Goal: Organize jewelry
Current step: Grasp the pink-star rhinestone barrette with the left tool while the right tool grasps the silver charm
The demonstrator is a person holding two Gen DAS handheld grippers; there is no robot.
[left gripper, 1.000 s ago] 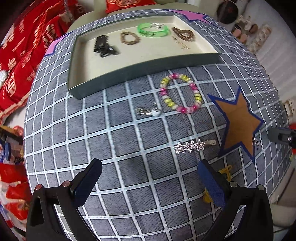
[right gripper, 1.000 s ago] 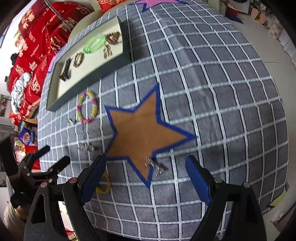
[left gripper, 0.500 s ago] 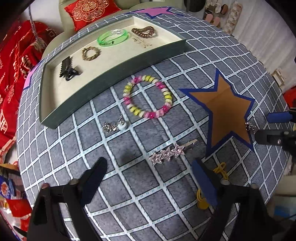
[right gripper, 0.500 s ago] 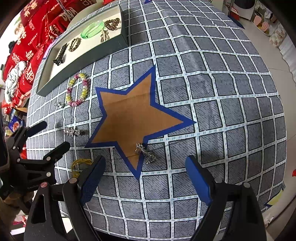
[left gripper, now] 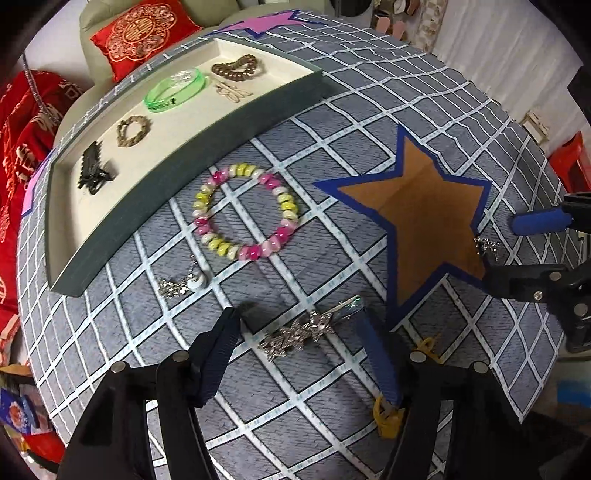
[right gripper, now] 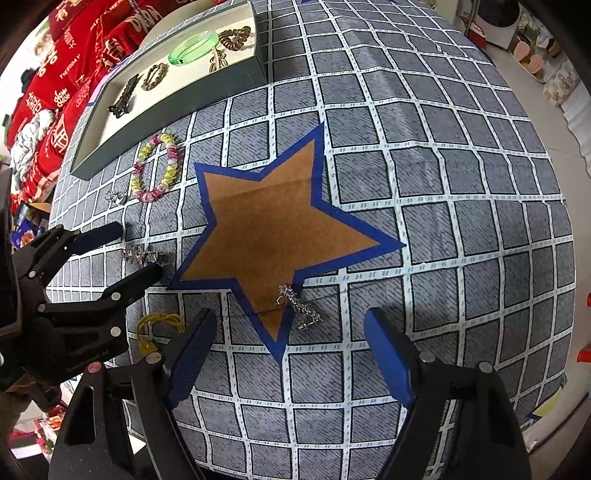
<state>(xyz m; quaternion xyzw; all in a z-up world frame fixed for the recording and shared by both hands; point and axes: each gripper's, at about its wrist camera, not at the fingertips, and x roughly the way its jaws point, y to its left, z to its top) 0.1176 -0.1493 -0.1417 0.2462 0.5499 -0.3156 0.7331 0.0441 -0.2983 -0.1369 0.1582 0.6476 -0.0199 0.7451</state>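
My left gripper is open, its jaws straddling a silver star hair clip on the checked cloth; it shows from the side in the right wrist view. My right gripper is open just in front of a silver chain earring at the lower tip of the brown star patch. A pink and yellow bead bracelet and a small silver pendant lie near a dark tray holding a green bangle, a black claw clip and other pieces.
A yellow hair tie lies near the table's front edge, between the two grippers. Red cushions and red bedding lie beyond the table's far left. The cloth drops off at the front and right edges.
My left gripper has moved forward and down until its jaws flank the star hair clip. My right gripper has moved closer to the silver earring. Both stay open.
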